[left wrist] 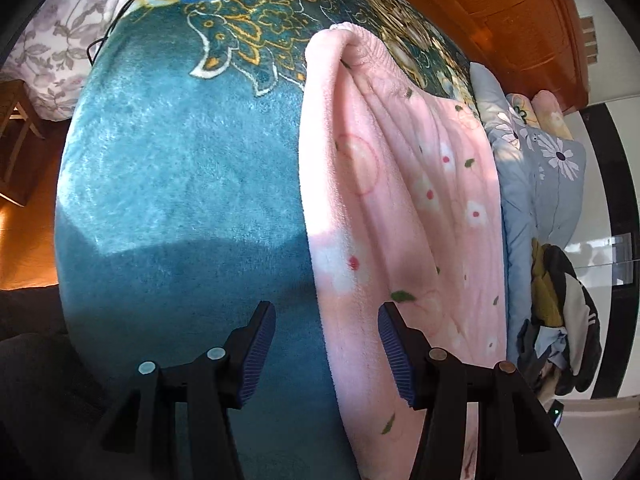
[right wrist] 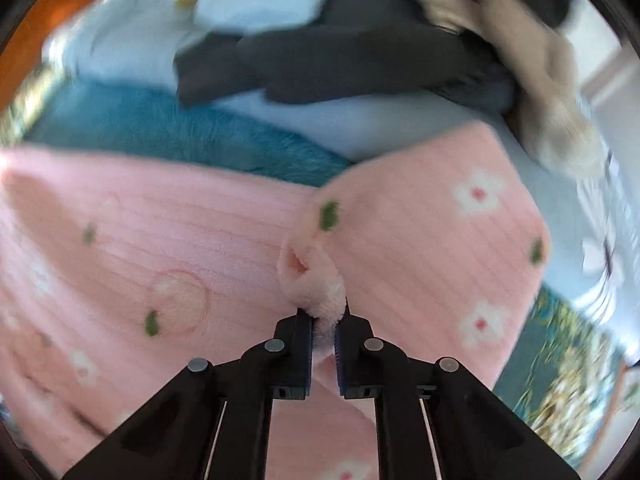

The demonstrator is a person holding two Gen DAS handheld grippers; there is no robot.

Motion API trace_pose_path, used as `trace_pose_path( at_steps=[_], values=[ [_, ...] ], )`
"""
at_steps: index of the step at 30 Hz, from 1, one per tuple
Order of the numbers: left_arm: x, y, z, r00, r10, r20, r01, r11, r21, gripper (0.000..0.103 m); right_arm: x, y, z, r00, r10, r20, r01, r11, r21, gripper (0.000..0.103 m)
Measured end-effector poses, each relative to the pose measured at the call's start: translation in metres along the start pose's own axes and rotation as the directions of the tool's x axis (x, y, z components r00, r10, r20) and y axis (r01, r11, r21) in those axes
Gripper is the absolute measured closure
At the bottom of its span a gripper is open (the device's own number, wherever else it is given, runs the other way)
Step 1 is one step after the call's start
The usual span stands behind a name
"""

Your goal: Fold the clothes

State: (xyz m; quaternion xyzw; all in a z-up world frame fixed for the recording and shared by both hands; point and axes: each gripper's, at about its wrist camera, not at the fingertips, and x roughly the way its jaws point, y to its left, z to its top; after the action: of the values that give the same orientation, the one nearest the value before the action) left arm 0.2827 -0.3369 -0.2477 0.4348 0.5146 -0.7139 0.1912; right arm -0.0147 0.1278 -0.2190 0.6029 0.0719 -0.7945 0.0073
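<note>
A pink fleece garment (left wrist: pixel 404 208) with white flowers and green leaves lies on a teal plush blanket (left wrist: pixel 180 184). My left gripper (left wrist: pixel 326 316) is open, just above the garment's left edge, holding nothing. In the right wrist view my right gripper (right wrist: pixel 323 322) is shut on a bunched fold of the same pink garment (right wrist: pixel 420 248). The rest of the garment spreads out to the left and right of the pinch. The right view is blurred by motion.
A pile of dark, light blue and beige clothes (right wrist: pixel 360 52) lies beyond the pink garment. It also shows in the left wrist view (left wrist: pixel 560 312) at the right. A grey floral quilt (left wrist: pixel 540 168) lies beside it. An orange wooden headboard (left wrist: pixel 500 8) stands at the back.
</note>
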Motion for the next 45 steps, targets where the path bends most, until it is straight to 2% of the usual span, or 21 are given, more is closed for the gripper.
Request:
trace_pose_path(
  at_steps=[3, 6, 10, 12, 14, 18, 19, 20, 21, 22, 23, 24, 25, 28, 31, 34, 36, 39, 40, 43, 45],
  values=[
    [0.001, 0.011, 0.0, 1.0, -0.014, -0.002, 0.014, 0.999, -0.037, 0.045, -0.039, -0.036, -0.013, 0.995, 0.073, 0.064, -0.078, 0.993, 0.089, 0.095],
    [0.0, 0.017, 0.001, 1.0, -0.026, 0.001, 0.026, 0.997, -0.069, 0.045, -0.073, -0.083, -0.029, 0.987, 0.09, 0.132, -0.113, 0.977, 0.178, 0.095],
    [0.002, 0.017, 0.003, 1.0, -0.031, 0.0, 0.031, 0.996, -0.08, 0.045, -0.107, -0.152, -0.063, 0.981, 0.033, 0.19, -0.094, 0.942, 0.323, 0.095],
    [0.002, 0.016, 0.003, 0.999, -0.032, -0.002, 0.032, 0.997, -0.077, 0.045, -0.112, -0.187, -0.08, 0.983, -0.018, 0.181, -0.055, 0.919, 0.39, 0.095],
    [0.002, 0.015, 0.002, 0.999, -0.034, -0.004, 0.034, 0.997, -0.076, 0.045, -0.106, -0.226, -0.106, 0.989, -0.043, 0.145, -0.034, 0.871, 0.49, 0.095],
    [0.001, 0.016, 0.002, 0.999, -0.034, -0.007, 0.033, 0.996, -0.078, 0.045, -0.063, -0.292, -0.154, 0.999, -0.029, 0.032, -0.001, 0.724, 0.69, 0.095],
    [0.0, 0.016, 0.002, 0.999, -0.033, -0.006, 0.033, 0.996, -0.078, 0.045, -0.049, -0.306, -0.172, 1.0, 0.015, 0.024, -0.028, 0.648, 0.761, 0.095],
    [-0.001, 0.016, 0.003, 0.999, -0.032, -0.004, 0.031, 0.996, -0.079, 0.044, -0.036, -0.319, -0.192, 0.997, 0.074, 0.037, -0.072, 0.55, 0.832, 0.095],
    [-0.002, 0.016, 0.003, 1.0, -0.029, -0.002, 0.029, 0.996, -0.08, 0.044, -0.027, -0.323, -0.206, 0.994, 0.102, 0.049, -0.093, 0.484, 0.87, 0.095],
    [-0.002, 0.017, 0.003, 1.0, -0.027, 0.0, 0.027, 0.996, -0.082, 0.044, -0.02, -0.327, -0.219, 0.99, 0.126, 0.063, -0.111, 0.42, 0.901, 0.095],
    [-0.003, 0.018, 0.003, 1.0, -0.025, 0.002, 0.026, 0.996, -0.084, 0.044, -0.017, -0.327, -0.223, 0.988, 0.134, 0.073, -0.121, 0.403, 0.907, 0.094],
    [-0.003, 0.018, 0.003, 1.0, -0.023, 0.002, 0.023, 0.996, -0.086, 0.044, -0.017, -0.326, -0.223, 0.989, 0.124, 0.076, -0.121, 0.409, 0.904, 0.094],
    [-0.003, 0.019, 0.003, 1.0, -0.021, 0.003, 0.021, 0.996, -0.087, 0.044, -0.019, -0.325, -0.22, 0.991, 0.113, 0.067, -0.11, 0.436, 0.893, 0.093],
    [-0.004, 0.019, 0.002, 1.0, -0.013, 0.005, 0.014, 0.996, -0.083, 0.044, -0.029, -0.326, -0.204, 0.997, 0.076, 0.018, -0.057, 0.547, 0.835, 0.079],
    [-0.003, 0.016, 0.002, 1.0, -0.006, 0.007, 0.007, 0.997, -0.073, 0.044, -0.057, -0.329, -0.19, 0.997, -0.075, -0.003, 0.052, 0.66, 0.749, 0.074],
    [-0.003, 0.014, 0.001, 1.0, 0.002, 0.005, -0.001, 0.998, -0.065, 0.044, -0.079, -0.326, -0.175, 0.98, -0.197, 0.004, 0.14, 0.714, 0.686, 0.074],
    [-0.004, 0.011, 0.0, 1.0, 0.002, 0.009, -0.002, 0.999, -0.052, 0.044, -0.079, -0.31, -0.158, 0.984, -0.172, 0.051, 0.11, 0.801, 0.589, 0.07],
    [-0.01, 0.004, -0.002, 1.0, -0.003, 0.028, 0.004, 1.0, -0.019, 0.044, -0.07, -0.254, -0.129, 0.993, -0.057, 0.1, 0.017, 0.929, 0.37, 0.045],
    [-0.012, 0.001, -0.002, 0.999, -0.005, 0.033, 0.005, 1.0, -0.01, 0.044, -0.064, -0.235, -0.123, 0.995, -0.023, 0.1, -0.008, 0.952, 0.306, 0.044],
    [-0.015, -0.002, -0.004, 0.999, -0.007, 0.042, 0.007, 1.0, 0.006, 0.044, -0.039, -0.192, -0.111, 0.999, -0.019, 0.035, 0.013, 0.985, 0.172, 0.044],
    [-0.017, -0.002, -0.005, 0.999, -0.012, 0.049, 0.011, 1.0, 0.007, 0.044, -0.02, -0.177, -0.111, 0.997, -0.075, -0.02, 0.077, 0.992, 0.104, 0.044]
  ],
)
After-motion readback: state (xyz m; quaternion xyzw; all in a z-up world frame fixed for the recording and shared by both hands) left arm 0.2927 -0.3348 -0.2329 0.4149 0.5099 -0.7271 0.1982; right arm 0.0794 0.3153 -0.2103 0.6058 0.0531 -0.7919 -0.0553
